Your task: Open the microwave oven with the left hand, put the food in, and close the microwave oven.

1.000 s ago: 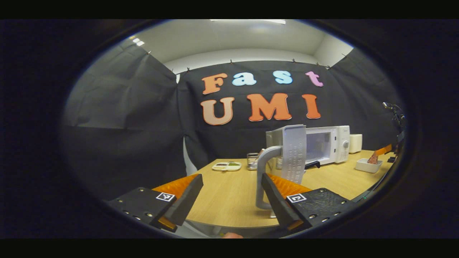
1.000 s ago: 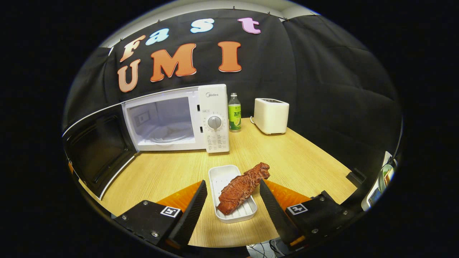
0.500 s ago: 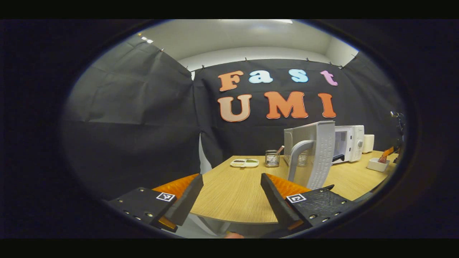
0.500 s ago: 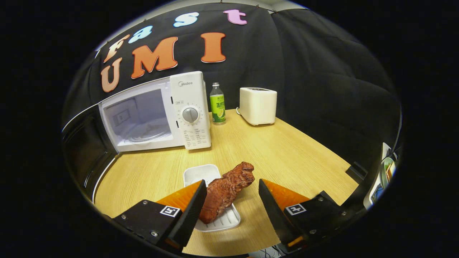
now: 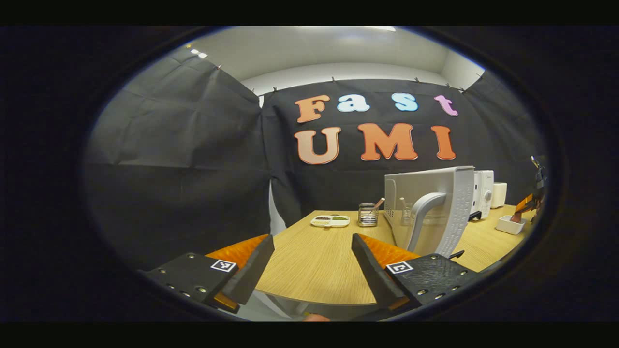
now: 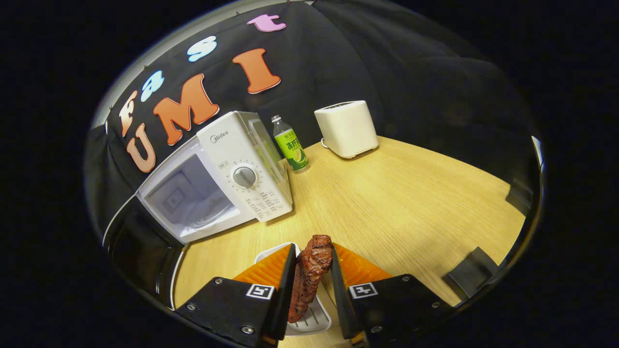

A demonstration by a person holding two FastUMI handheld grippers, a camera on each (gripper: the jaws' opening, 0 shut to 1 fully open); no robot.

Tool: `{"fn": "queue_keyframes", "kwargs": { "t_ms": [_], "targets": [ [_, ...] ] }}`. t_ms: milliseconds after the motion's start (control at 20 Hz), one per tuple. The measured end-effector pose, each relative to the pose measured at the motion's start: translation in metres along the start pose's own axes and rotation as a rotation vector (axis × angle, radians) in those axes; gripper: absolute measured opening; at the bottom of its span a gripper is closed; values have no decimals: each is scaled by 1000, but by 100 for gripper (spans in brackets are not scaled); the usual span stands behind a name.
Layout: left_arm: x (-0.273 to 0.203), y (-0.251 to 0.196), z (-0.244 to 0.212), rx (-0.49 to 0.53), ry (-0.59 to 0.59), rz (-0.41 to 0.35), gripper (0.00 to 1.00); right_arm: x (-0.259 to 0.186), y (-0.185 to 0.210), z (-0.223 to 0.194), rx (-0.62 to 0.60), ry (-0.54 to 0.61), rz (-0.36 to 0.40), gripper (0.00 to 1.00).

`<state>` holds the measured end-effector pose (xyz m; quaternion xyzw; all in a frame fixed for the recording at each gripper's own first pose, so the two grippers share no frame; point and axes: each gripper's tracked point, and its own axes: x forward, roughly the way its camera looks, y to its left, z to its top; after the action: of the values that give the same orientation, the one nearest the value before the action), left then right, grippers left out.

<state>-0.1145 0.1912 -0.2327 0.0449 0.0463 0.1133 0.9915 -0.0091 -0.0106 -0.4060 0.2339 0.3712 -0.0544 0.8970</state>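
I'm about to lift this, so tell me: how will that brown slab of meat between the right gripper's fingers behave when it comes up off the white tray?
The meat is long and pinched across its width by the right gripper, so it may pivot. Its ridged surface should resist slipping. It juts stiffly past the white tray, so it is probably rigid rather than floppy.

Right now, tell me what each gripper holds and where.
Right gripper: shut on the steak, mid-length, over the white tray. Left gripper: open, holding nothing.

The white tray (image 6: 309, 316) lies mostly hidden behind the meat (image 6: 309, 275) and fingers at 6 o'clock.
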Motion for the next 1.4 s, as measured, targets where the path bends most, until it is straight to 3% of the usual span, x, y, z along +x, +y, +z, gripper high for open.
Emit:
{"fn": "queue_keyframes", "kwargs": {
  "t_ms": [50,150,300,550,900,1400],
  "targets": [
    [2,0,-1,-6,5,-2,95,1,6,1,36,-7,27,31],
    [5,0,-4,-13,13,-1,96,2,13,-2,57,0,58,18],
    [5,0,-6,-20,17,-3,95,-4,20,-2,37,5,63,14],
    [10,8,-5,-14,24,13,96,-29,44,24,-74,-99,54,13],
    [18,9,-7,-19,28,8,96,-58,121,74,-205,-295,111,13],
    [25,33,-17,-32,55,31,95,-4,227,65,-216,-341,215,13]
  ]
}}
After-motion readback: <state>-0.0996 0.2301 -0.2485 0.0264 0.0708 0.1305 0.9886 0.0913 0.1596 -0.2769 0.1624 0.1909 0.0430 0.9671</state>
